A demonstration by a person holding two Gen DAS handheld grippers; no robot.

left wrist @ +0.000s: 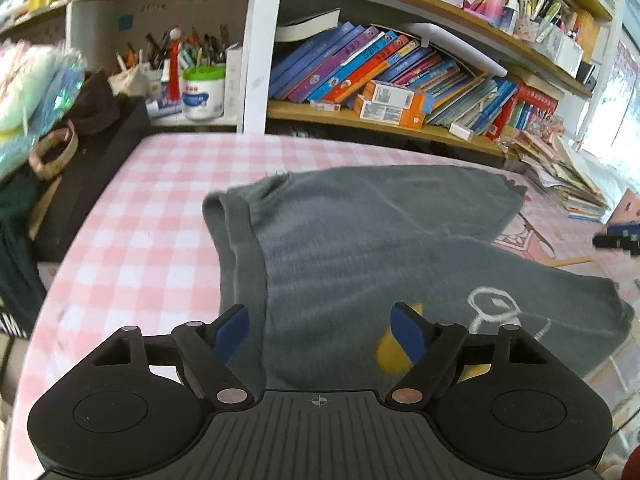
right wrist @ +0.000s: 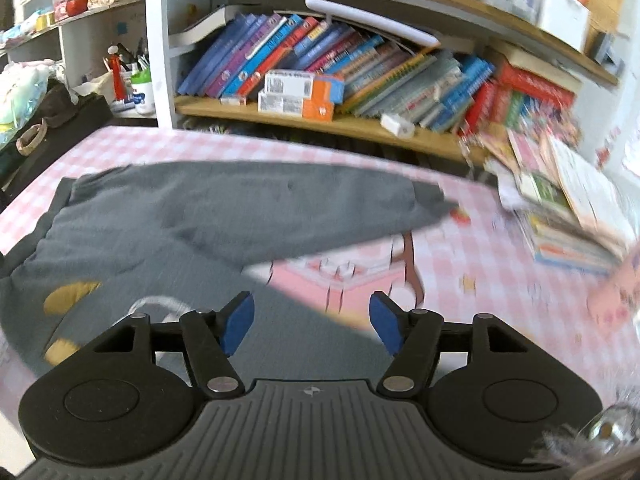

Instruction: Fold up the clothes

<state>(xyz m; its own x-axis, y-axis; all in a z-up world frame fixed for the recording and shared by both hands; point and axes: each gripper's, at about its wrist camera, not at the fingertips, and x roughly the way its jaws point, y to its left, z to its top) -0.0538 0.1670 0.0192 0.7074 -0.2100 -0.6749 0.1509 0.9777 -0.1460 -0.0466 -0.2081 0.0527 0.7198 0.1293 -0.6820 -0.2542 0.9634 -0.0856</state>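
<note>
A pair of grey trousers [left wrist: 360,240] with a yellow and white print lies spread flat on the pink checked tablecloth [left wrist: 140,220]. Its waistband [left wrist: 232,240] is at the left and the two legs run to the right. My left gripper [left wrist: 320,332] is open and empty, hovering over the waistband end. In the right wrist view the trousers [right wrist: 240,208] fill the left and middle. My right gripper [right wrist: 312,324] is open and empty, above the near leg's edge by the gap between the legs.
A bookshelf [left wrist: 400,76] packed with books stands behind the table. A stack of books and papers [right wrist: 568,208] lies on the table's right side. A black box with dark cloth and a woven ring [left wrist: 56,152] sits at the left edge. A pen pot [left wrist: 202,92] stands behind.
</note>
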